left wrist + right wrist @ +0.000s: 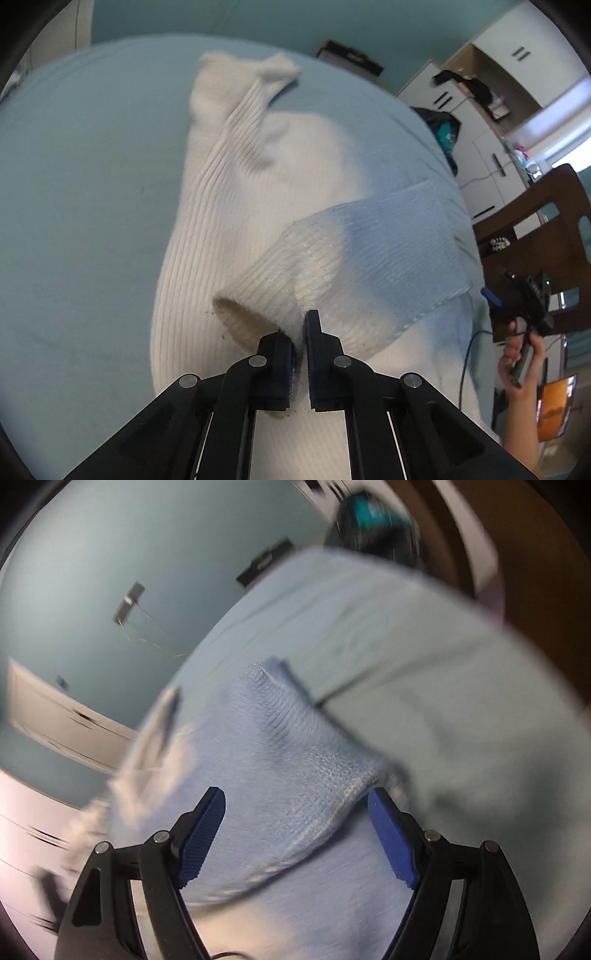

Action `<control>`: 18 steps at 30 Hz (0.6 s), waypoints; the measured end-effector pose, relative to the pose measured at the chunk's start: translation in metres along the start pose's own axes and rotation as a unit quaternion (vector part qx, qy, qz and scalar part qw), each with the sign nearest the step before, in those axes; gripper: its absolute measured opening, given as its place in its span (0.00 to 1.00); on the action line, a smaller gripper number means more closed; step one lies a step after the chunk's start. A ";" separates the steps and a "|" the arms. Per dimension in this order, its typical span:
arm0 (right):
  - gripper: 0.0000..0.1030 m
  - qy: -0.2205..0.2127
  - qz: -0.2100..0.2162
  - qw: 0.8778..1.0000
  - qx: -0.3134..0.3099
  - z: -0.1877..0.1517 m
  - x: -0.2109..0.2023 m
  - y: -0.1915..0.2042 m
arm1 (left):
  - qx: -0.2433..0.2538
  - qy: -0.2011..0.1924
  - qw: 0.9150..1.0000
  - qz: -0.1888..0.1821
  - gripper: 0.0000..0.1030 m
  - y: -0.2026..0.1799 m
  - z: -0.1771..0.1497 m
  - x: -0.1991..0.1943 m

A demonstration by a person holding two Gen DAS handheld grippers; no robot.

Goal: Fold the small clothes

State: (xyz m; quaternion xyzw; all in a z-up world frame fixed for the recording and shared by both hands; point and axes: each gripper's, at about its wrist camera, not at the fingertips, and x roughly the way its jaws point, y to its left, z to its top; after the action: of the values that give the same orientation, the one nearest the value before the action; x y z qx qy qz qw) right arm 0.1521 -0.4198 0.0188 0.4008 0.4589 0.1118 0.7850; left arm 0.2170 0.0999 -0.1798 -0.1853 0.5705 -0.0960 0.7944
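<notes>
A white ribbed sweater (229, 221) lies spread on a pale blue bed (74, 184), one sleeve folded over its far end. The near sleeve (280, 266) crosses the body, its cuff (236, 321) gaping. My left gripper (299, 332) is shut on that cuff's edge, with white knit pinched between its pads. In the blurred right wrist view my right gripper (297, 812) hangs open above the sweater's hem (332, 812), blue pads (207, 830) well apart and nothing between them. A hand (517, 358) holds that gripper off the bed's right edge.
To the right of the bed are a brown wooden chair (546, 229), white cabinets (480, 122) and a dark heap of clothes (443, 129). A black box (351, 55) sits beyond the far edge. A dark cable (465, 369) hangs by the bed's right side.
</notes>
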 end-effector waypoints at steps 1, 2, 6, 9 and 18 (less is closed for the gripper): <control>0.75 0.017 0.024 0.999 0.023 0.000 0.007 -0.006 | -0.001 0.009 1.000 0.013 0.05 0.005 -0.001 0.008; 0.75 0.029 0.041 0.998 0.040 0.002 0.015 -0.009 | -0.007 0.018 0.999 0.036 0.05 0.012 -0.001 0.019; 0.75 0.041 0.008 0.999 0.033 0.008 0.037 0.003 | 0.011 0.059 0.994 0.089 0.08 0.021 -0.008 0.062; 0.75 0.064 -0.077 0.995 0.005 0.009 0.047 0.011 | 0.059 0.073 0.987 0.130 0.09 0.009 -0.017 0.071; 0.70 0.070 -0.048 0.992 0.088 0.011 0.050 -0.020 | 0.004 -0.029 0.997 0.067 0.83 -0.001 -0.019 -0.004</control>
State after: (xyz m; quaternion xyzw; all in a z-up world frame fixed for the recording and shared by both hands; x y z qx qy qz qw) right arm 0.1854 -0.4117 -0.0247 0.4370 0.5395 0.0609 0.7171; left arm 0.1982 0.0966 -0.1809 -0.1463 0.5575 -0.0398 0.8162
